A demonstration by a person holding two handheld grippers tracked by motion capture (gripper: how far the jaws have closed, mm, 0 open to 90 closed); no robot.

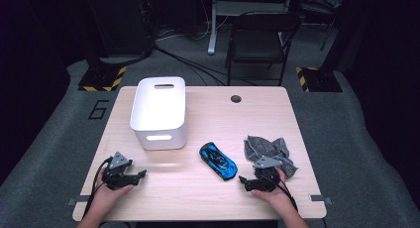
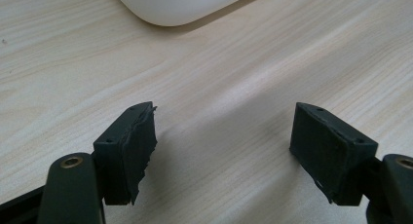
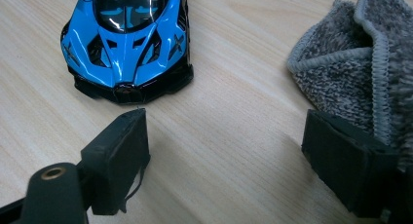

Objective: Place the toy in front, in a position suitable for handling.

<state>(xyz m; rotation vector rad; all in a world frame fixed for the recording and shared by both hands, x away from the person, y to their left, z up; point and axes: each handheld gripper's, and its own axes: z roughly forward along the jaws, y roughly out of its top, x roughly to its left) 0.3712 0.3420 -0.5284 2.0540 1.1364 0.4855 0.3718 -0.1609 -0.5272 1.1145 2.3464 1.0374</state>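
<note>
2 grippers, left (image 1: 140,174) and right (image 1: 242,179), jaws wide and empty, near 1 blue toy car (image 1: 218,160), 1 grey cloth (image 1: 267,149), 1 white bin (image 1: 158,134).

This looks like a lab or recording studio set up for handling trials rather than a home. The pale wooden surface (image 1: 163,186) stands alone on grey carpet (image 1: 44,153) with dark surroundings, and beyond its far edge cables (image 1: 190,64) trail across the floor past a black folding chair (image 1: 260,39) and the leg of a metal stand (image 1: 213,29). To either side of that far edge sit black bases marked with yellow-and-black hazard stripes (image 1: 101,79), and a large "6" (image 1: 98,109) is taped on the carpet just left of the surface.
</note>
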